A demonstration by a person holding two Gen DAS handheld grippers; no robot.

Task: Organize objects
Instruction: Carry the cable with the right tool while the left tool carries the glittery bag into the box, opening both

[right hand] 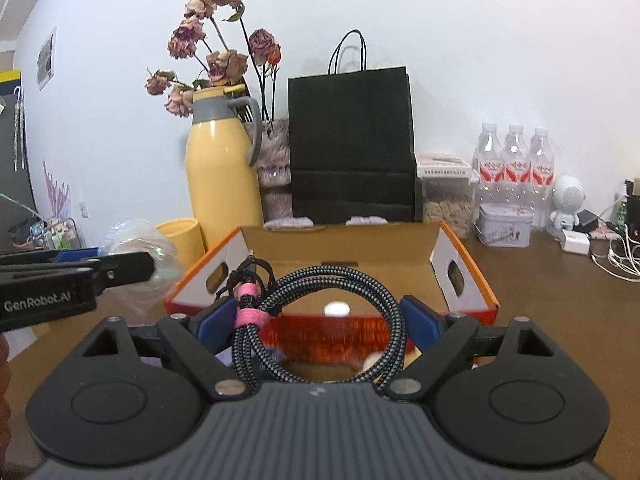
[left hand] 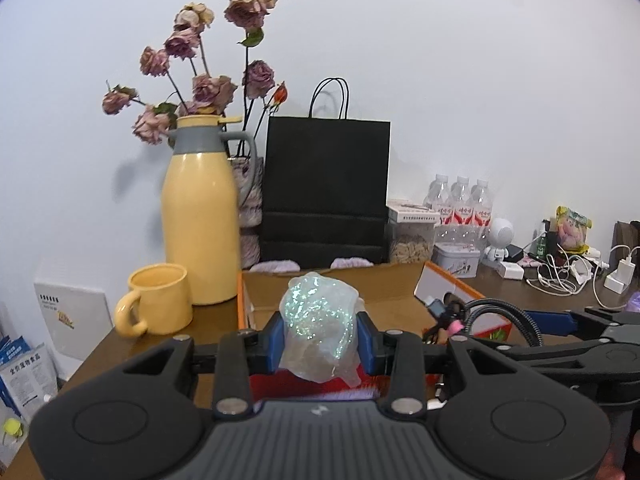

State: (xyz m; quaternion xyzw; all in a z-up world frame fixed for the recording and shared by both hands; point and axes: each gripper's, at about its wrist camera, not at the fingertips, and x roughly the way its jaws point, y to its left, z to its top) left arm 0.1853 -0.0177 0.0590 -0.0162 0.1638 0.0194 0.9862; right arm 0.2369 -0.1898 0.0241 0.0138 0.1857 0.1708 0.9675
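My left gripper (left hand: 320, 336) is shut on a crumpled iridescent plastic wrap (left hand: 320, 328) and holds it over the near edge of an open cardboard box with orange rims (left hand: 400, 284). My right gripper (right hand: 320, 316) is shut on a coiled black braided cable (right hand: 320, 304) bound with a pink tie, held above the same box (right hand: 352, 248). The left gripper with the wrap (right hand: 140, 256) shows at the left of the right wrist view. The right gripper with the cable (left hand: 452, 316) shows at the right of the left wrist view.
A yellow thermos jug (left hand: 200, 216) with dried roses and a yellow mug (left hand: 156, 300) stand left of the box. A black paper bag (left hand: 326, 188) stands behind it. Water bottles (left hand: 460, 204), a tin (left hand: 456, 260), a white toy robot and chargers lie to the right.
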